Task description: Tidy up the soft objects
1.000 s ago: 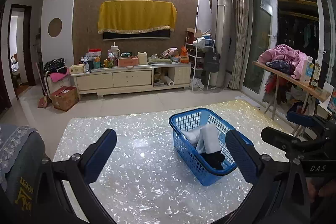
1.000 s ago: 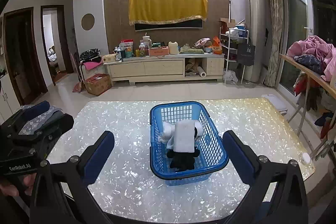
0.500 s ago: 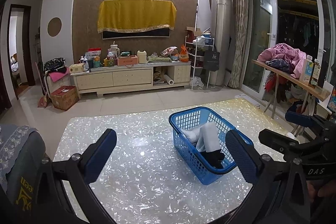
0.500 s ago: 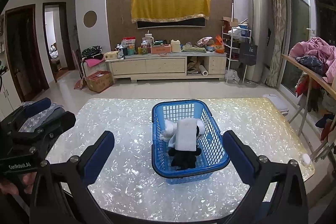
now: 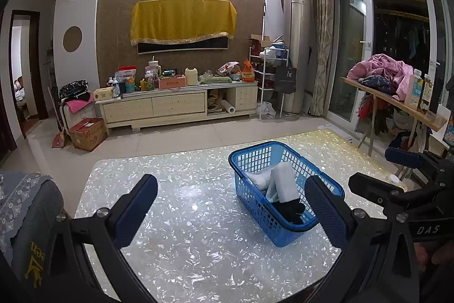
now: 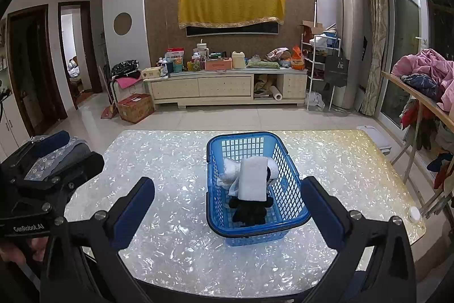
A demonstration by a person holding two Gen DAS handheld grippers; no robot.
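The blue basket sits on the table, right of centre, and holds all the soft things: a white folded cloth on top, a white bundle at its 10 o'clock, and a black item at its 6 o'clock, near the front wall.

The left gripper hangs above the table with its jaws wide and nothing between them; the basket lies at its 1 o'clock. The right gripper is also spread wide and empty, with the basket straight ahead at 12 o'clock, between its two fingers in the view.

Compared with a second ago, little has changed: both grippers have stayed wide, the basket and its contents have not shifted on the table, and both cameras have tilted slightly, so the basket sits a touch lower in each frame.

At the left view's 3 o'clock the right gripper's frame shows, well apart from the basket.
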